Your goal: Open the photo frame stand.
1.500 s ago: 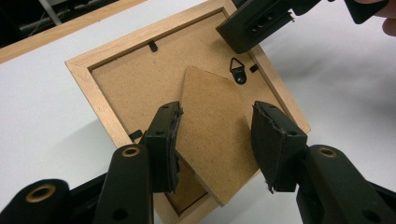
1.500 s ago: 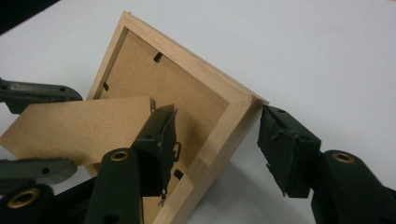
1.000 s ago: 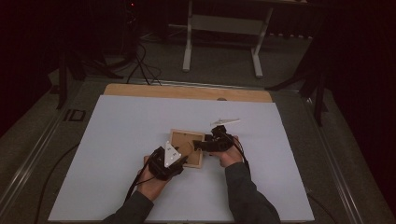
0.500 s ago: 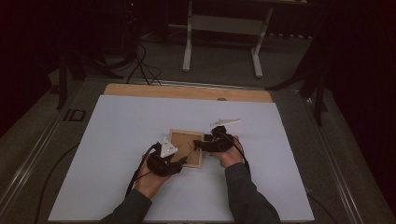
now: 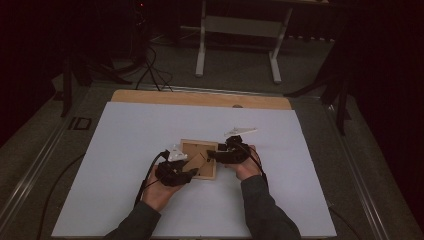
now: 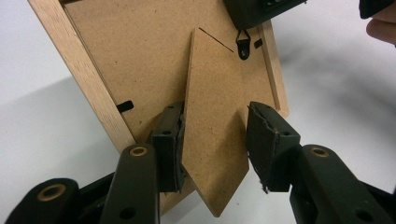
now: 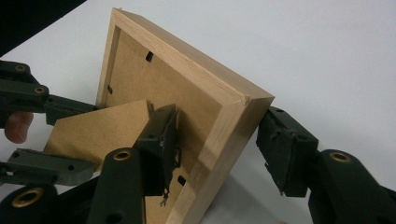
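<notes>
My left fingers (image 6: 212, 140) sit nearest, at the near edge of the wooden picture frame (image 5: 200, 157), which lies back-up on the white surface (image 5: 125, 140). They are parted around the fibreboard stand flap (image 6: 215, 116) on the frame's back — one finger (image 6: 169, 140) touches the flap's edge, the other stands just off it. Past the flap, a small black hanger clip (image 6: 243, 44) sits near the frame's far edge. My right fingers (image 7: 219, 149) straddle the frame's right-hand corner — one pad (image 7: 161, 140) against the backing board, the other just outside the wood, not pressed closed.
</notes>
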Demonstrator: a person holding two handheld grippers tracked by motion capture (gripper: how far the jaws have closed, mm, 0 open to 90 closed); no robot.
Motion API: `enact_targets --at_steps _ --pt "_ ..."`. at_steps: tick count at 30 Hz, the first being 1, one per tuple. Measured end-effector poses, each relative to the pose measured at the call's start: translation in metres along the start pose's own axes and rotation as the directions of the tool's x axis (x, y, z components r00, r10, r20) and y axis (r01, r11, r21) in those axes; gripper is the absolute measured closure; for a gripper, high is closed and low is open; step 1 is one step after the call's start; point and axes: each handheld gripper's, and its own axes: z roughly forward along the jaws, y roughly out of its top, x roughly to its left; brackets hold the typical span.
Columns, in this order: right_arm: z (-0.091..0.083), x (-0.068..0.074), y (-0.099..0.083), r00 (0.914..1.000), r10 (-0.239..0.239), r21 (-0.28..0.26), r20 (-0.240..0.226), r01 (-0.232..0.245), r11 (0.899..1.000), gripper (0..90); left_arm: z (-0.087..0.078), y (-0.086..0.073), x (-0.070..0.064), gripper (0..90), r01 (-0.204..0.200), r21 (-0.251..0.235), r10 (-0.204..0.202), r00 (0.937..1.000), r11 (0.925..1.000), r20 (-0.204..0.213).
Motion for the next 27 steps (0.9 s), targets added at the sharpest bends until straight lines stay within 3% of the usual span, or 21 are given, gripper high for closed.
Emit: enact_targets --at_steps 10,15,27 --pt "-0.003 0.003 0.001 0.9997 -0.005 0.000 0.023 0.005 1.000 48.6 0.000 0.002 -0.005 58.5 -0.071 0.002 0.071 0.9972 0.9975 -0.021" --pt "-0.007 0.005 0.002 0.9992 -0.012 -0.012 0.039 0.013 1.000 50.5 0.001 0.002 -0.004 59.6 -0.054 -0.003 0.054 0.9985 0.9985 -0.008" --pt "-0.012 0.008 0.005 0.9979 -0.031 -0.033 0.057 0.033 0.999 53.6 0.004 0.004 -0.002 60.8 -0.074 0.009 0.075 0.9970 0.9972 -0.020"
